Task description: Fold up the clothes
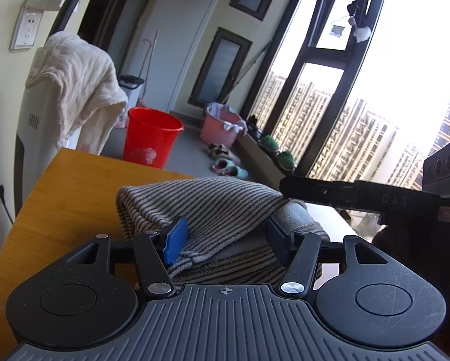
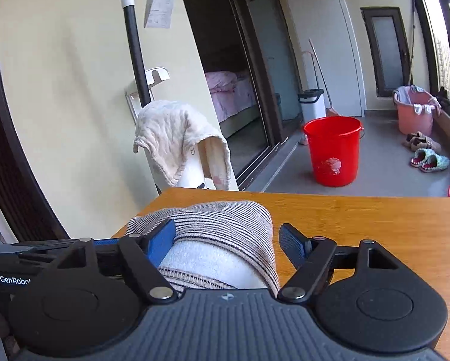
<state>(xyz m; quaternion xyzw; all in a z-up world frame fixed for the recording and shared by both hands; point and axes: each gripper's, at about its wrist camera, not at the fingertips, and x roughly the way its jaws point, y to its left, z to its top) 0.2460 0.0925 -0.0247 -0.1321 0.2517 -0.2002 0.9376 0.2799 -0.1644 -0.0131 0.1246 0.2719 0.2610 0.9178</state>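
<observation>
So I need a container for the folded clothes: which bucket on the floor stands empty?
The red bucket: nothing shows above its rim, while the pink tub by the window has laundry draped over its edge.

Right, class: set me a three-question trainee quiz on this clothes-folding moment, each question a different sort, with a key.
1. True or false: the striped garment lies on the wooden table.
2. What colour is the nearest bucket on the floor?
3. The right gripper is: A) clamped shut on the garment, B) open around it, C) away from it.

Key: 1 true; 2 red; 3 B.
</observation>
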